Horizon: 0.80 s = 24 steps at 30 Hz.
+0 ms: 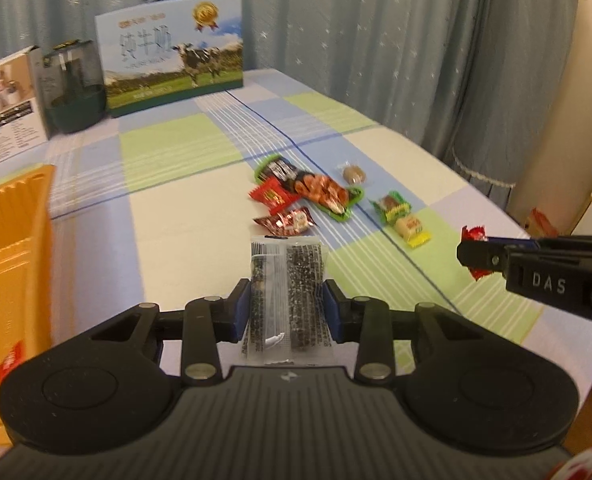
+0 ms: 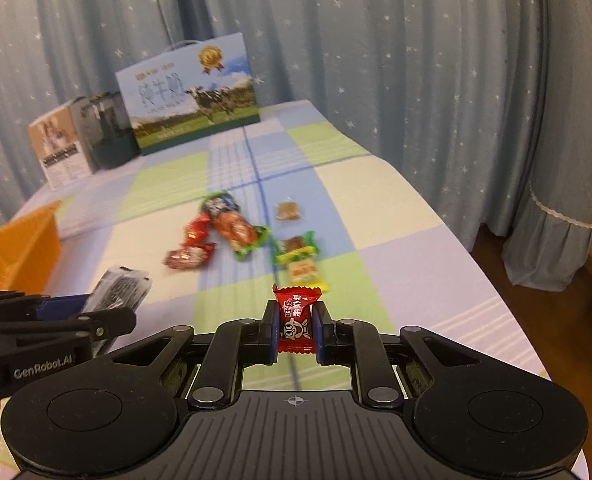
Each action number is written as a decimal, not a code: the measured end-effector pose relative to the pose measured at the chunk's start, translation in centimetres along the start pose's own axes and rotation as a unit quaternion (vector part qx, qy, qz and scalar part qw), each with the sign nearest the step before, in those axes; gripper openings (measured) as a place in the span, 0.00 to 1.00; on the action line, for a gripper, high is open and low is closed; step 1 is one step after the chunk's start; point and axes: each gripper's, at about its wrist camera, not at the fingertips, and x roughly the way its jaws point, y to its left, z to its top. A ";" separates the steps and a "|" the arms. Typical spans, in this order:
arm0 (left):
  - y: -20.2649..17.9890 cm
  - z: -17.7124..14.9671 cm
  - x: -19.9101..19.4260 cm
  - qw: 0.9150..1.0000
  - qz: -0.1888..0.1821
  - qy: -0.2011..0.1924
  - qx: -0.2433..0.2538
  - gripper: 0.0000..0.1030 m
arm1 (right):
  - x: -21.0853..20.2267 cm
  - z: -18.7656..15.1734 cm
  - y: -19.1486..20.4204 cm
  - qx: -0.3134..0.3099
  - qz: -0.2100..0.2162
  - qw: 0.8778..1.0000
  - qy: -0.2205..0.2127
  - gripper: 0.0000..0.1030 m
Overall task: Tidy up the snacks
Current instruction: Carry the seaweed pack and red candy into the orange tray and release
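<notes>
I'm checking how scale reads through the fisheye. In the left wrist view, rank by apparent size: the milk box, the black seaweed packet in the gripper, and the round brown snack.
1. Milk box, though farthest away.
2. Black seaweed packet, enlarged by nearness to the camera.
3. Round brown snack, clearly smallest.

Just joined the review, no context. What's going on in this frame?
A person is sorting snacks with two handheld grippers. The left gripper is shut on a black-and-clear packet; the right gripper is shut on a red candy. More snacks remain on the checked tablecloth, and an orange bin sits at left.
</notes>
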 end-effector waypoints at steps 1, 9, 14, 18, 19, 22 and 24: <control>0.2 0.2 -0.7 1.000 0.002 -0.003 -0.002 0.33 | -0.6 0.2 0.4 0.001 0.004 1.000 -0.002 0.16; 2.1 0.8 -6.7 0.999 0.021 -0.025 -0.018 0.33 | -4.9 1.5 4.3 -0.004 0.040 0.999 -0.021 0.16; 3.6 0.5 -10.7 0.998 0.035 -0.038 -0.033 0.33 | -7.3 2.5 7.2 -0.013 0.069 0.997 -0.036 0.16; 5.3 0.1 -13.6 0.996 0.051 -0.048 -0.049 0.33 | -8.7 3.0 9.7 -0.025 0.089 0.995 -0.044 0.16; 5.8 -0.1 -14.4 0.996 0.056 -0.050 -0.053 0.33 | -9.0 3.1 10.4 -0.027 0.095 0.994 -0.045 0.16; 7.3 -0.6 -16.2 0.994 0.069 -0.055 -0.065 0.33 | -9.5 3.0 12.4 -0.035 0.109 0.992 -0.047 0.16; 8.3 -1.1 -17.3 0.993 0.078 -0.058 -0.073 0.33 | -9.8 2.8 13.6 -0.041 0.118 0.991 -0.046 0.16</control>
